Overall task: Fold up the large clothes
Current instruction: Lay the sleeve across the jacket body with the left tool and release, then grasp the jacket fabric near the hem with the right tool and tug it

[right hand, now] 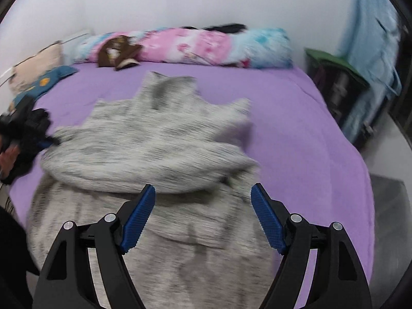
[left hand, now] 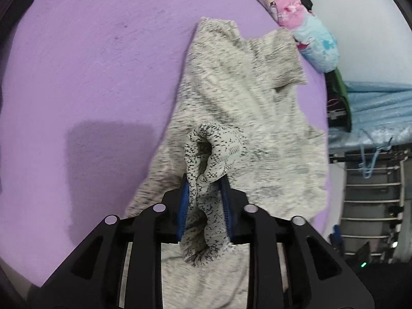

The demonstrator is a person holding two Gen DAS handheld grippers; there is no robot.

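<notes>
A grey marled sweater [left hand: 231, 103] lies spread on the purple bed sheet [left hand: 90, 64], with its near part folded over itself. My left gripper [left hand: 204, 180] has a bunched fold of the sweater filling the gap between its blue pads, and the cloth touches both. In the right wrist view the sweater [right hand: 154, 141] is blurred, with a thick fold running across its middle. My right gripper [right hand: 203, 190] hovers over the near half, jaws wide apart with nothing between them. The left gripper [right hand: 43, 141] and a hand show at the sweater's left edge.
A pink and blue rolled blanket [right hand: 206, 46] lies along the wall, with a brown plush [right hand: 118, 49] and a cream cushion [right hand: 36, 61] nearby. A dark bin with a green lid [right hand: 337, 87] and a blue cloth [right hand: 373, 38] stand right of the bed [right hand: 296, 128].
</notes>
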